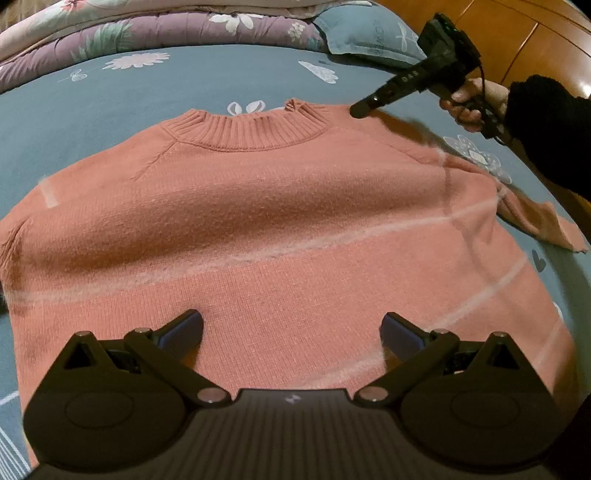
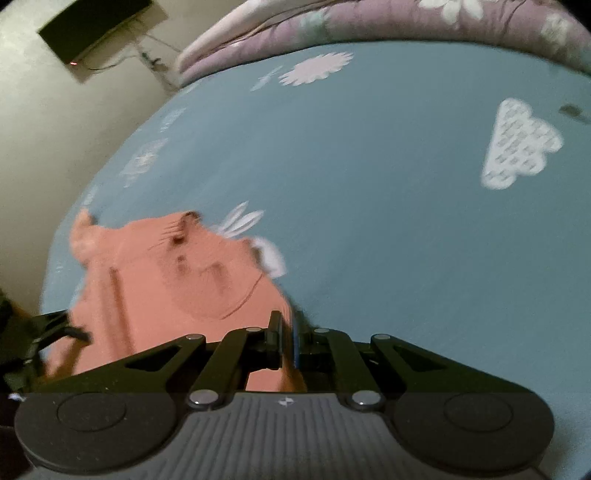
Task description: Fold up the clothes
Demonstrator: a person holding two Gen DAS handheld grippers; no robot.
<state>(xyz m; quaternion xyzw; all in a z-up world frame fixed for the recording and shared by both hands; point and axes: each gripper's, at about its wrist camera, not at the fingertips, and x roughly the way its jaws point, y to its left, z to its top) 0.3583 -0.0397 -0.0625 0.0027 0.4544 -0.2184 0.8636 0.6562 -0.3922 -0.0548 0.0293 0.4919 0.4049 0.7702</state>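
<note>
While my right gripper point(image 2: 286, 341) is pinched shut on the shoulder of the salmon-pink knitted sweater point(image 1: 280, 229), which lies flat on the blue flower-printed bed sheet point(image 1: 110, 107), I'd carry that shoulder across toward the middle slowly, keeping the knit taut. My left gripper point(image 1: 291, 328) hangs wide open above the hem, holding nothing; I'd use it to pin the body.

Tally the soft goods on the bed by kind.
Pink sweater: 1
Purple floral quilt: 1
Blue pillow: 1
Blue printed bedsheet: 1
Total: 4
</note>
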